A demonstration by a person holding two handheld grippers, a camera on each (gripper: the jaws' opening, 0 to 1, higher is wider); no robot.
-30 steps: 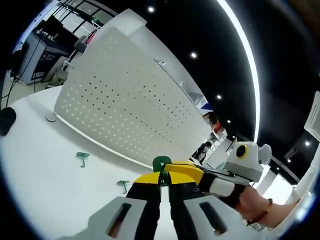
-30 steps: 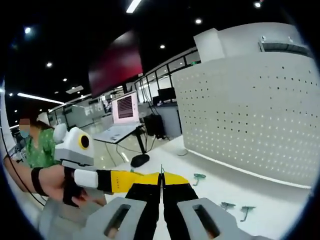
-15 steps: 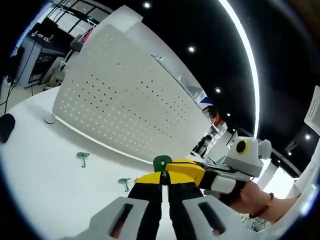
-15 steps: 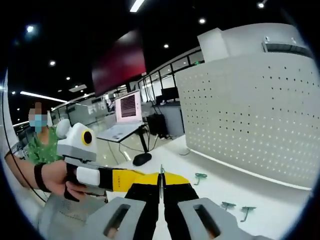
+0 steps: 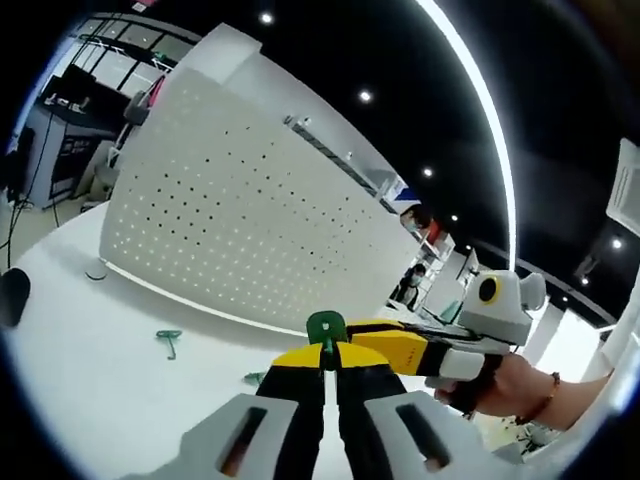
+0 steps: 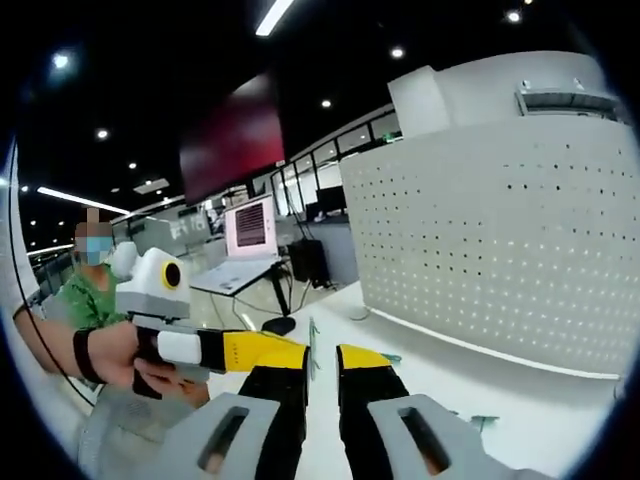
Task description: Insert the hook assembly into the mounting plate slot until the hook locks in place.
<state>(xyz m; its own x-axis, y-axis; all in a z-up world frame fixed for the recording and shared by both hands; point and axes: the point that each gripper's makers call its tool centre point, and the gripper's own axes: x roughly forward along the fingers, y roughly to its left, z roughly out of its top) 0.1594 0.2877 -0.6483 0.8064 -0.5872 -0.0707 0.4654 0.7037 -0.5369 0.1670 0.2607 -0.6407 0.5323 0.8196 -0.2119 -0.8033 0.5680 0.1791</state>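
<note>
Right gripper [image 6: 322,362] now stands with its jaws parted a little, a clear gap between the yellow-tipped fingers; half a second ago they were pressed together on a thin green edge. That edge, the hook assembly [image 5: 325,328], now sits against the inner face of the right gripper's left jaw and is not visibly pinched there. Left gripper [image 5: 330,365] has its jaws closed on the hook assembly, the green round head poking up just above the tips. Judgement: the piece has passed to the left gripper alone, a hand-over or a re-grip, and insertion has not begun. The mounting plate [image 5: 240,230], a white perforated panel, stands upright on the white table [image 5: 90,370], well apart from both grippers; which hole or slot is the target cannot be told. Loose green hooks [image 5: 168,340] lie on the table between the grippers and the panel's foot, more of them at the right gripper view's lower right. Nothing blocks the approach. Background: a laptop [image 6: 250,225] on a stand, a person in green beside it.
</note>
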